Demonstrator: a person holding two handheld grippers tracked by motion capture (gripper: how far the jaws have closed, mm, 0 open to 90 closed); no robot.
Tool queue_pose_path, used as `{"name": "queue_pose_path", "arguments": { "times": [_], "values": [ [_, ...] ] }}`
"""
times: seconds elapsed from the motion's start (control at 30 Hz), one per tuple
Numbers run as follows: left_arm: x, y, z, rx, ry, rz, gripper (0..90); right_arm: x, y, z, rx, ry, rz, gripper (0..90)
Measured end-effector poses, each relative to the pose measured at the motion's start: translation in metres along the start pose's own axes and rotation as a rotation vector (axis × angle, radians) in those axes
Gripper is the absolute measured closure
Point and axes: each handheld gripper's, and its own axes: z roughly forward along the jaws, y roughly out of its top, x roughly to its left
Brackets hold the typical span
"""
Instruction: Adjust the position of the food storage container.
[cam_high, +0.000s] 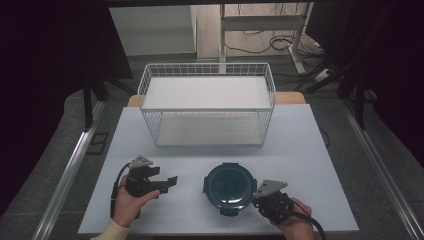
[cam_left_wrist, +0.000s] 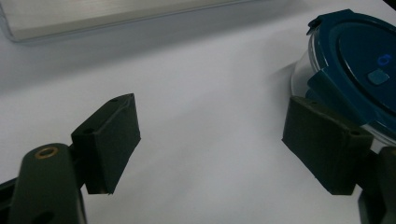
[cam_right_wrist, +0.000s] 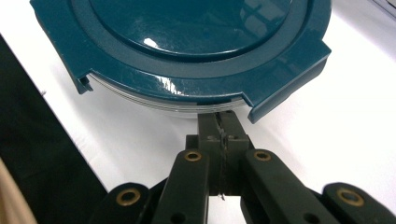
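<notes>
Your left gripper (cam_high: 172, 180) rests in your left hand (cam_high: 127, 202) near the front left of the white table (cam_high: 300, 145), its jaws spread wide apart with nothing between them. In the left gripper view, bare tabletop lies between the two black pads (cam_left_wrist: 112, 140), and the round container (cam_left_wrist: 355, 70) sits just beyond the pad on the right of that view, close to it; contact cannot be judged.

Your right gripper (cam_high: 256, 199) is held in your right hand (cam_high: 295, 225) at the front right of the table. Its jaws are pressed together, tips right at the container's (cam_high: 229, 189) near edge, under the rim of the dark teal lid (cam_right_wrist: 196, 46). Whether anything is pinched between them cannot be told. The lid has clip tabs at its sides and sits on a clear bowl.

Beyond both grippers, toward the far side of the table, stands a white wire basket (cam_high: 207, 105), well apart from the container.
</notes>
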Motion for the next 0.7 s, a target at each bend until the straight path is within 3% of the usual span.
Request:
{"name": "queue_pose_path", "arguments": {
  "times": [0.47,0.7],
  "values": [
    [0.005,0.005,-0.004,-0.021,0.010,-0.009,18.1,-0.008,0.039,0.031,-0.014,-0.017,0.007,89.8],
    [0.011,0.003,-0.006,-0.026,0.018,-0.023,18.2,-0.001,0.052,0.049,-0.010,0.034,-0.020,89.8]
  ]
}}
